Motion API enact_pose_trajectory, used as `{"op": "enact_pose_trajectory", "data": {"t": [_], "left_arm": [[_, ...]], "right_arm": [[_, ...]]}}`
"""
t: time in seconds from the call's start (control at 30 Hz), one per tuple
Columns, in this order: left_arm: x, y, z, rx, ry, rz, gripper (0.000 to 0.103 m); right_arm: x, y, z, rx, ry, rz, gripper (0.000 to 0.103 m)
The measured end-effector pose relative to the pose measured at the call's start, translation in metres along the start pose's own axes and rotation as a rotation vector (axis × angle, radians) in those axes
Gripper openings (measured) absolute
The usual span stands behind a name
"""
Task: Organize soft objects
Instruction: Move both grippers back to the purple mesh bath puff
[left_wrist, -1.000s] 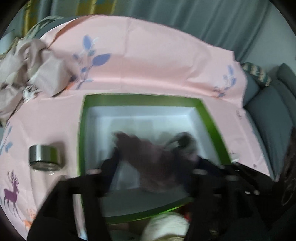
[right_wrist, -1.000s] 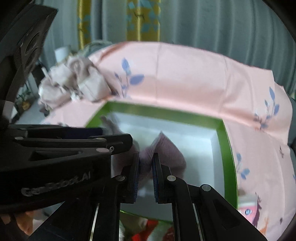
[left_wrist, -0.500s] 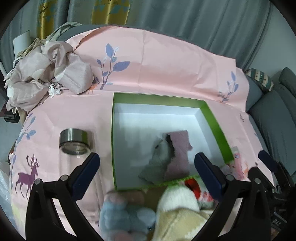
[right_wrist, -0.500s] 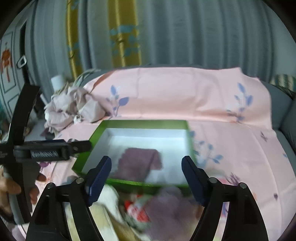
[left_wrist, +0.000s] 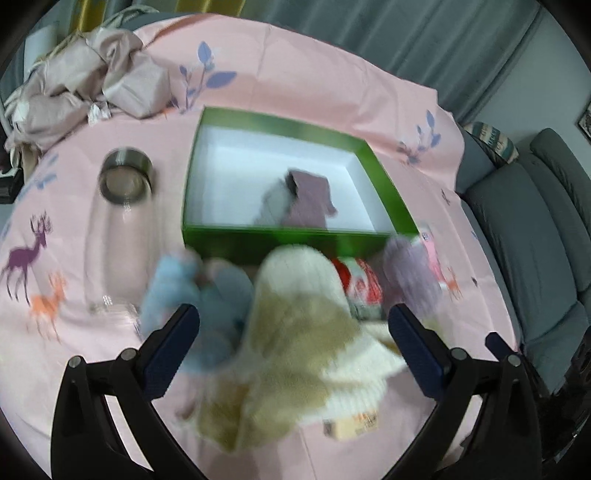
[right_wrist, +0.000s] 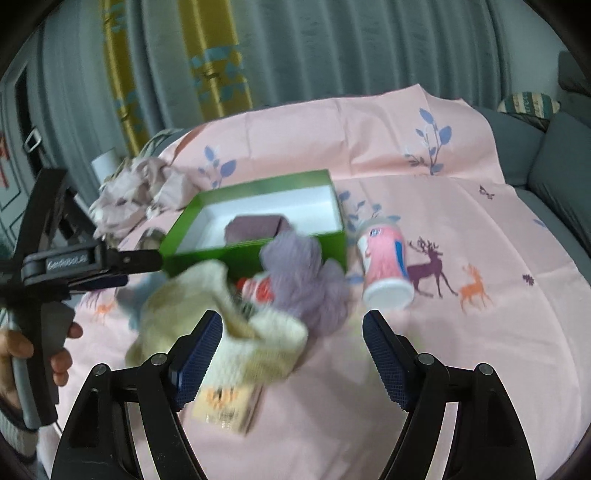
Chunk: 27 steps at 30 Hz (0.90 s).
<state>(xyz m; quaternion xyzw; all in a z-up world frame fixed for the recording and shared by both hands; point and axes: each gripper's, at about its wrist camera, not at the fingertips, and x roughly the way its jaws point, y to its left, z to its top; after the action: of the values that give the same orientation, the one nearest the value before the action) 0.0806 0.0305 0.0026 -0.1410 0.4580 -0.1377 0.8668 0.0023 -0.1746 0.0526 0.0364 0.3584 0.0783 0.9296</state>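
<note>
A green box (left_wrist: 295, 242) with a white inside holds a folded mauve cloth (left_wrist: 310, 197) and a grey cloth (left_wrist: 275, 203). The box (right_wrist: 255, 254) and mauve cloth (right_wrist: 255, 227) also show in the right wrist view. In front of it lies a blurred pile: a cream knit piece (left_wrist: 295, 314), a light blue plush (left_wrist: 173, 288), a red-and-white item (left_wrist: 360, 282) and a lilac fuzzy piece (right_wrist: 303, 280). My left gripper (left_wrist: 293, 341) is open above the cream knit, holding nothing. My right gripper (right_wrist: 291, 341) is open over the cream knit (right_wrist: 221, 317), also holding nothing.
A glass bottle (left_wrist: 122, 229) with a steel cap lies left of the box. A pink cup (right_wrist: 386, 269) lies on its side to the right. A small carton (right_wrist: 229, 402) sits under the pile. Crumpled beige fabric (left_wrist: 85, 85) is at the back left, a grey sofa (left_wrist: 535, 229) to the right.
Both grippers let go of the mauve cloth, which now lies in the box, and opened wide. Both pulled back from the box to above the pile in front of it.
</note>
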Motion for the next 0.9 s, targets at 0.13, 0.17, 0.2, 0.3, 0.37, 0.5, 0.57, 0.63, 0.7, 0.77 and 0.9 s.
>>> {"op": "enact_pose_trajectory", "data": {"t": [0.13,0.17,0.2,0.3,0.37,0.5,0.57,0.63,0.7,0.77,0.9], "left_arm": [[-0.013,-0.012,-0.013,0.065,-0.037,0.001,0.102],[-0.016,-0.016,-0.016,0.083,-0.041,0.007,0.102],[-0.018,-0.018,-0.018,0.095,-0.041,0.005,0.102],[-0.025,-0.024,-0.019,0.135,-0.054,-0.007,0.102],[-0.028,-0.027,-0.021,0.154,-0.068,-0.014,0.102],[-0.028,-0.033,-0.02,0.169,-0.072,-0.028,0.102],[-0.026,-0.038,-0.018,0.176,-0.075,-0.038,0.102],[-0.024,-0.044,-0.017,0.181,-0.075,-0.049,0.102],[-0.02,-0.05,-0.015,0.187,-0.067,-0.061,0.102],[-0.016,-0.056,-0.014,0.19,-0.059,-0.069,0.102],[-0.005,-0.071,-0.01,0.198,-0.037,-0.094,0.102]], "right_arm": [[-0.018,0.003,-0.016,-0.002,-0.009,0.001,0.079],[-0.022,0.004,-0.02,0.004,-0.017,0.013,0.079],[-0.026,0.005,-0.023,0.004,-0.017,0.024,0.079],[-0.031,0.01,-0.029,-0.036,-0.007,0.001,0.079],[-0.035,0.013,-0.031,-0.054,-0.023,-0.017,0.079],[-0.031,0.015,-0.028,-0.053,-0.025,-0.007,0.079],[-0.032,0.015,-0.025,-0.061,-0.039,-0.022,0.079],[-0.032,0.012,-0.023,-0.055,-0.052,-0.021,0.079],[-0.031,0.006,-0.02,-0.035,-0.056,-0.02,0.079],[-0.028,0.0,-0.018,-0.016,-0.056,-0.016,0.079],[-0.021,-0.014,-0.018,0.018,-0.045,-0.006,0.079]]}}
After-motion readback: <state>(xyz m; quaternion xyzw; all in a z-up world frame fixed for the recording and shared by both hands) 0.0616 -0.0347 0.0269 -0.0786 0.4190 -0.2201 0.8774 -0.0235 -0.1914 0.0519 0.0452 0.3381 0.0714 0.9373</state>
